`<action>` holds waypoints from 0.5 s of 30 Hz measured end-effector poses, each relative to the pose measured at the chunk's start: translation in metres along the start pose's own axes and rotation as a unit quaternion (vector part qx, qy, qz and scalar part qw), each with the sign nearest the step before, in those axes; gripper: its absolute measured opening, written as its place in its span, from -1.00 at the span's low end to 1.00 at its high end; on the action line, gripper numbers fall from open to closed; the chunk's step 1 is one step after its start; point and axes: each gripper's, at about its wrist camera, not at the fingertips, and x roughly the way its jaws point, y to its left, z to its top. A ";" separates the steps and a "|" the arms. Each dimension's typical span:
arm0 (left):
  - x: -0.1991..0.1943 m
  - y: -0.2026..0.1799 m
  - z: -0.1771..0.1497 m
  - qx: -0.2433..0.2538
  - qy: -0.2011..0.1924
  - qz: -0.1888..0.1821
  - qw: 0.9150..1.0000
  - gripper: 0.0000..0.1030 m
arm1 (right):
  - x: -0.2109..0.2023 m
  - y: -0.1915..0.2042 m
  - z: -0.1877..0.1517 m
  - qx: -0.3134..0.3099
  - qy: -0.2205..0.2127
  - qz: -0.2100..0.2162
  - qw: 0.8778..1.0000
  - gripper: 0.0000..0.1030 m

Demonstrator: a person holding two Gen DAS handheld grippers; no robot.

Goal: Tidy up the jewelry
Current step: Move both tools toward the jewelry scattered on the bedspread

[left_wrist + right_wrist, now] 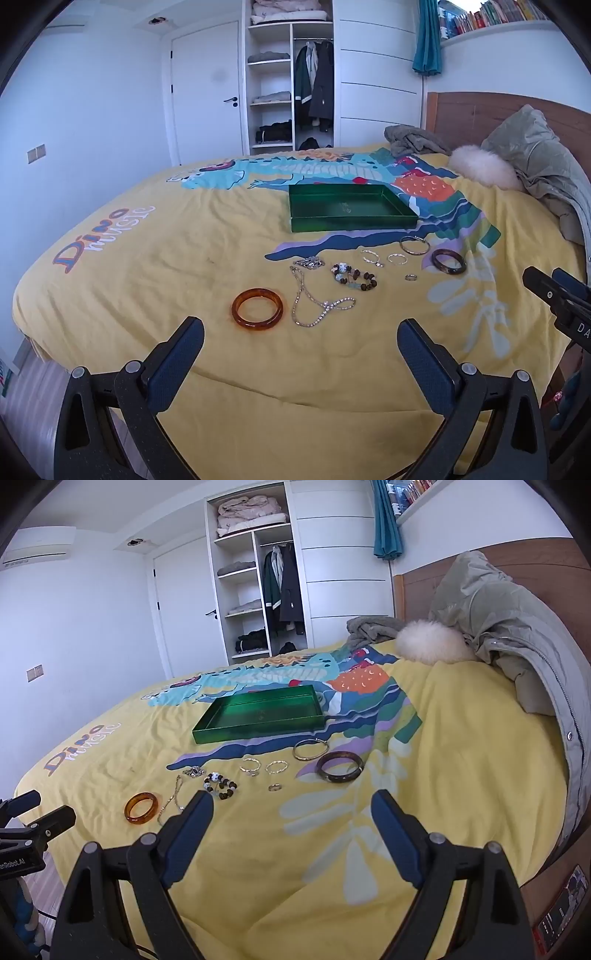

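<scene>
Jewelry: amber bangle (257, 309), dark bangle (448, 261), glittery silver chain (317, 304).

The bedspread (184, 266) is soft matt cloth, yellow and lightly creased. On it the green tray (351, 221) looks like glossy translucent plastic with smooth walls. The amber bangle (257, 309) is glassy and translucent, polished smooth; the dark bangle (340, 767) is equally glossy. The chain necklace (314, 306) and the hoop (414, 245) gleam like silvery metal. The beaded bracelet (354, 277) mixes dull brown beads with pale shiny ones. The headboard (472, 110) is matt wood, and the jacket (517, 638) a faintly sheened fabric.
</scene>
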 end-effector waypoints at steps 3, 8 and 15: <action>0.001 0.005 -0.004 -0.002 -0.003 0.003 1.000 0.99 | 0.000 0.000 0.000 0.001 0.002 0.001 1.000 0.69; -0.002 0.010 -0.003 -0.007 -0.004 0.011 1.000 0.99 | -0.001 0.000 0.000 0.004 0.002 0.005 1.000 0.69; 0.004 0.026 -0.008 -0.021 0.015 0.023 0.999 0.99 | 0.007 -0.004 -0.004 0.016 0.018 0.019 1.000 0.70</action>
